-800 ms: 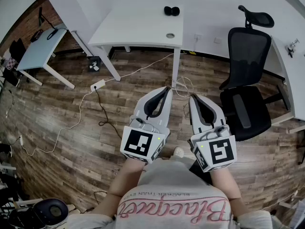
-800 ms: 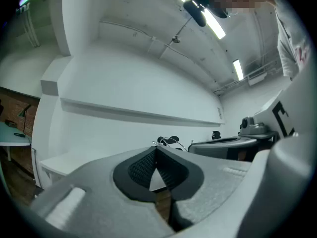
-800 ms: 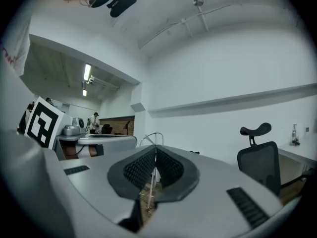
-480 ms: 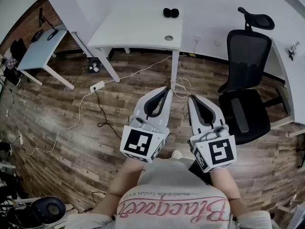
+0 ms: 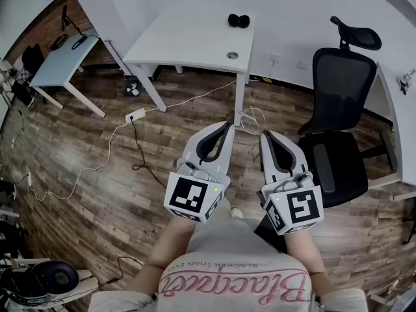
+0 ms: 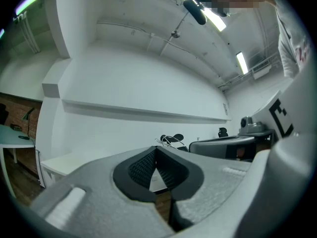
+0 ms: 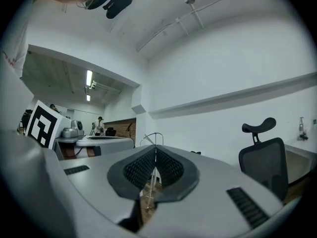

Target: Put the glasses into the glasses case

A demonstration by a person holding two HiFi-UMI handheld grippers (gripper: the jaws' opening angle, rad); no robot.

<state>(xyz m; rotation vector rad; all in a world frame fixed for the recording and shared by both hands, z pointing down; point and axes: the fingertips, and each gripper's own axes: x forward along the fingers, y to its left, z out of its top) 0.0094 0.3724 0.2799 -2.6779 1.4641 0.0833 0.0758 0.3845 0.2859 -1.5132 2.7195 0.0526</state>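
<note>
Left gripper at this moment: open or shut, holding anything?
Shut, holding nothing. On the left gripper, the fingers meet at their tips in the left gripper view, with nothing between them.

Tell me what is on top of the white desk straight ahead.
On the white desk lies one small dark object near its far edge, with a round hole near the front edge. The object is too small to identify. Nothing covers the desktop.

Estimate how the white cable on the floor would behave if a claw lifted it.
The white cable is likely floppy: it lies in loose curves over the wooden floor. It looks thin, so probably light, though the power strip at its end may drag.
</note>
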